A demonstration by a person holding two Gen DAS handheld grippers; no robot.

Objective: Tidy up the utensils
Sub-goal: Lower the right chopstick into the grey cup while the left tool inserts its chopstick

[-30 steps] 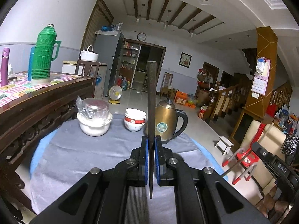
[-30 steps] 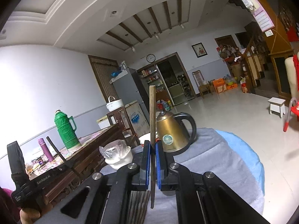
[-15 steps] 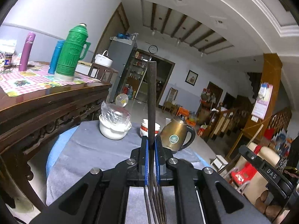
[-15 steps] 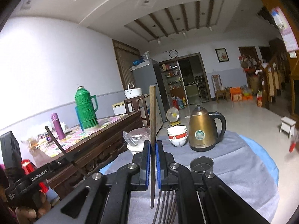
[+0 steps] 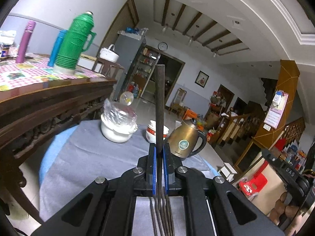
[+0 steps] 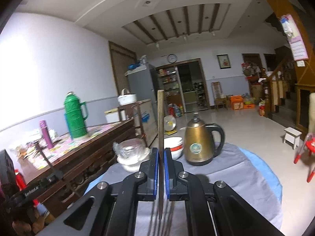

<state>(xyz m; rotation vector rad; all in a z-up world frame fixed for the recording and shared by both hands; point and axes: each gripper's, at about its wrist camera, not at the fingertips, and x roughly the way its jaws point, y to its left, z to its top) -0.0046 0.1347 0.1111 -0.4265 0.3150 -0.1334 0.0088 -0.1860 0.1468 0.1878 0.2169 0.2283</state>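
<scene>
My left gripper (image 5: 159, 151) is shut on a dark chopstick (image 5: 159, 106) that stands upright between its blue pads. My right gripper (image 6: 161, 155) is shut on a brown wooden chopstick (image 6: 160, 122), also upright. Several more chopsticks (image 5: 162, 216) lie on the grey cloth under the left gripper, and a blurred bundle of them shows under the right gripper (image 6: 167, 214). The other hand's gripper shows at the left edge of the right wrist view (image 6: 45, 179), holding its dark chopstick.
On the round grey-clothed table (image 5: 88, 157) stand a brass kettle (image 5: 185, 137), a red-and-white bowl stack (image 5: 152, 131) and a white bowl covered in plastic wrap (image 5: 118, 125). A wooden sideboard (image 5: 45, 102) at left carries a green thermos (image 5: 73, 41) and bottles.
Both grippers have swung and tilted, each still holding its chopstick. The chopsticks lying on the cloth have come into view under both. The kettle and bowls have shifted within the views.
</scene>
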